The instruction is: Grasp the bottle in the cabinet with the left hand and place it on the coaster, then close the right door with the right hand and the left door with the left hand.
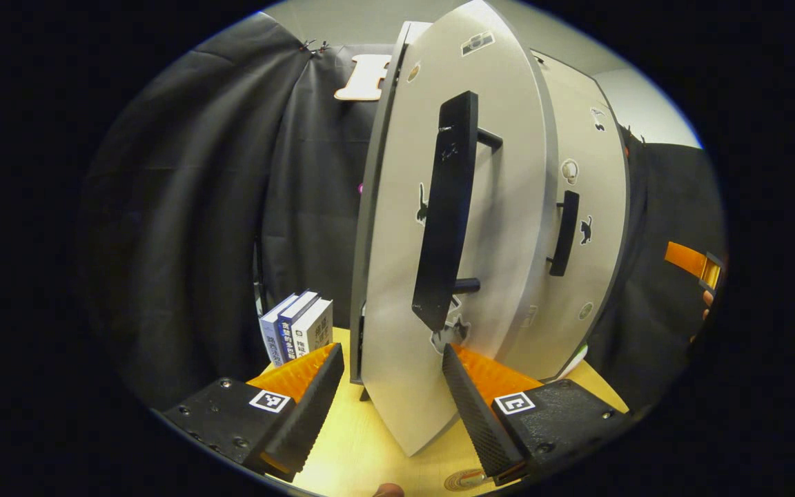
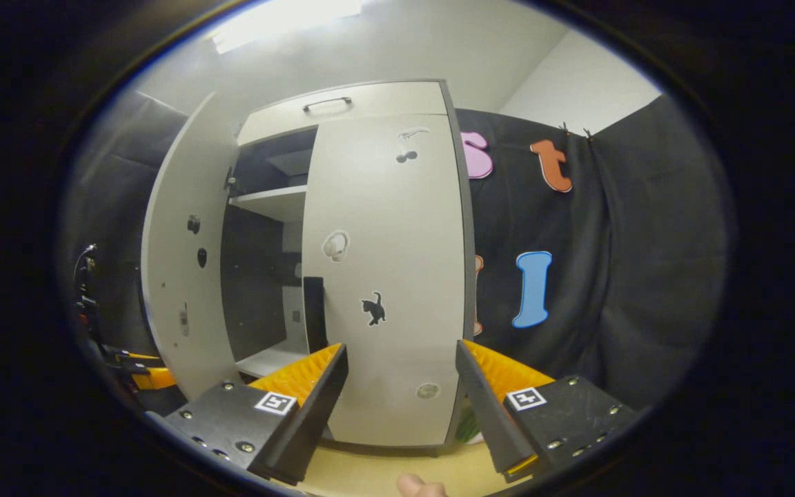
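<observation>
In the left gripper view the left gripper [image 1: 390, 393] sits low at the bottom centre, its fingers spread wide apart and holding nothing. The lower edge of the left door [image 1: 397, 276] stands between them, so the spread looks meant to straddle or push that panel, which fits the last step, closing this door. The door swings out toward the camera, seen nearly edge-on, with its black handle [image 1: 446, 214] running down the middle of the frame. Right of it the right door [image 1: 577, 228] lies flat against the cabinet, so it appears already closed; its own handle [image 1: 564, 233] is the second of two.

In the right gripper view the right gripper [image 2: 401, 397] hangs back at the bottom centre, fingers released and empty, facing the closed right door [image 2: 384, 276]. Its part seems done, which would explain why it stays clear. At the left of that frame the left door [image 2: 183, 262] is open, showing the dark interior and a shelf [image 2: 270, 201].

The bottle cannot be made out in either view. A round patterned disc at the bottom edge of the left gripper view, possibly the coaster [image 1: 465, 479], lies on the tabletop [image 1: 356, 442]; whether anything stands on it is hidden.

Counted: two doors, two handles, two grippers, and three books [image 1: 297, 324] standing together at lower left.
</observation>
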Tool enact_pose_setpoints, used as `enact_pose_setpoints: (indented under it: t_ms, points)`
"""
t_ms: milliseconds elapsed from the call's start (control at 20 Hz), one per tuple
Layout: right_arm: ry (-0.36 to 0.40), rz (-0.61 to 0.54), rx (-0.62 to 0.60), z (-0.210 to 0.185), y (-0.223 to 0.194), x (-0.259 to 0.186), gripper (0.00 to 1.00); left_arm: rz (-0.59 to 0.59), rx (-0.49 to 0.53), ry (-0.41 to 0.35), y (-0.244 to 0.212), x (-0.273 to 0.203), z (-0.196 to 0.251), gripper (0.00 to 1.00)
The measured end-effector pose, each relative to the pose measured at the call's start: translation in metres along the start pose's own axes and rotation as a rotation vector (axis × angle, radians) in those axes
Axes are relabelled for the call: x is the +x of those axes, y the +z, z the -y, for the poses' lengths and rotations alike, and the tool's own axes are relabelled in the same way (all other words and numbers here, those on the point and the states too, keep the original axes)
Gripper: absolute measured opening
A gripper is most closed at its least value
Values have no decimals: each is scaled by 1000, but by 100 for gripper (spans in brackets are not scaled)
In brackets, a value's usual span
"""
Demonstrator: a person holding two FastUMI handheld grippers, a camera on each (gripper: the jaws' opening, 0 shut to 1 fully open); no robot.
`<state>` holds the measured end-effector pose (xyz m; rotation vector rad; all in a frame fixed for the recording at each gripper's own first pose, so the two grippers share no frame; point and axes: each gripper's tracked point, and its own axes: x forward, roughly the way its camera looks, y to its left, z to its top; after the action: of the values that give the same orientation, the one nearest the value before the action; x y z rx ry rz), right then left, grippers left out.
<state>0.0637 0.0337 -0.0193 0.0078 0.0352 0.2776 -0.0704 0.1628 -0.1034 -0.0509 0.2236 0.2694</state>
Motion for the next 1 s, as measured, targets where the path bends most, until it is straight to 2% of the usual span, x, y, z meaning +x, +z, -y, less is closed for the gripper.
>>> enact_pose_setpoints:
  t_ms: [250,300,350,650,1000]
  points:
    - [-17,-2,-10,7,-2,-2,95,4,-12,-65,2,14,29,92]
    - [-20,-3,-11,8,-2,-2,92,2,-17,-86,2,18,37,92]
    - [-24,-3,-12,10,-2,-2,95,-1,-16,-107,2,21,46,92]
    - [-52,3,-12,24,3,-3,95,7,15,-185,3,37,85,93]
    - [-52,3,-1,24,1,1,95,21,2,-239,14,51,109,93]
